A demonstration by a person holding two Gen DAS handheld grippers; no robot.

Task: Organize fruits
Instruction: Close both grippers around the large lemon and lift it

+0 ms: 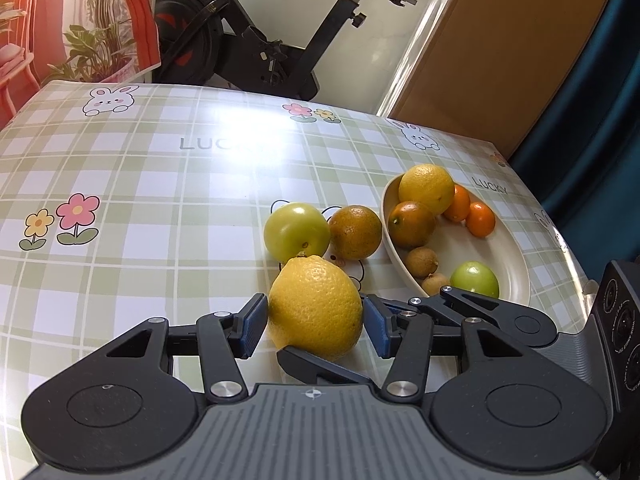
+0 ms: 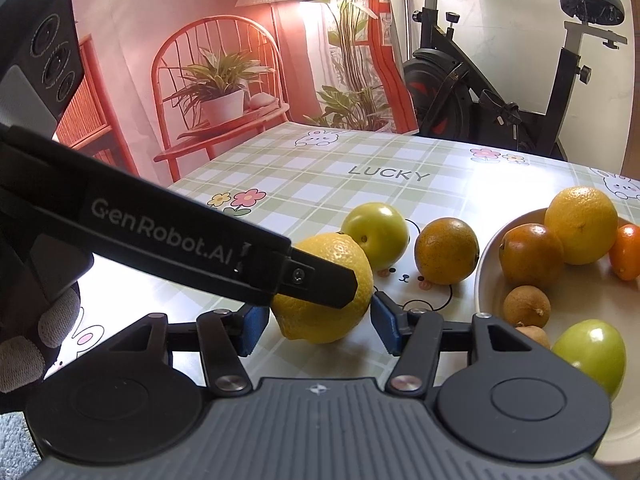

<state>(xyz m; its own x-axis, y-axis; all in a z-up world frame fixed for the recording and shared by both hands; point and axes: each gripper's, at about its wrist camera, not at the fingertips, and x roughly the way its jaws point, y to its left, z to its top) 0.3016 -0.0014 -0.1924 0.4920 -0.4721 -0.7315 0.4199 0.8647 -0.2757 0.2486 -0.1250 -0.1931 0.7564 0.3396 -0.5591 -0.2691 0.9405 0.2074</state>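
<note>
Fruits are lying partly in the cream bowl (image 1: pixel 516 264), partly on the checked table (image 1: pixel 140 184); both claws are gaping wide around the big lemon (image 1: pixel 316 306); only the right wrist view is showing the left gripper (image 2: pixel 320 276) crossing it, right gripper (image 2: pixel 316 322) flanking.

Read "LUCKY" printed in grey on the checked cloth of the tabletop (image 2: pixel 304 168), once near the middle (image 2: pixel 389 174) and again beside the fruit plate (image 1: pixel 490 186). Read "GenRobot.AI" in pale letters along the black finger of the left tongs (image 2: pixel 164 234).
</note>
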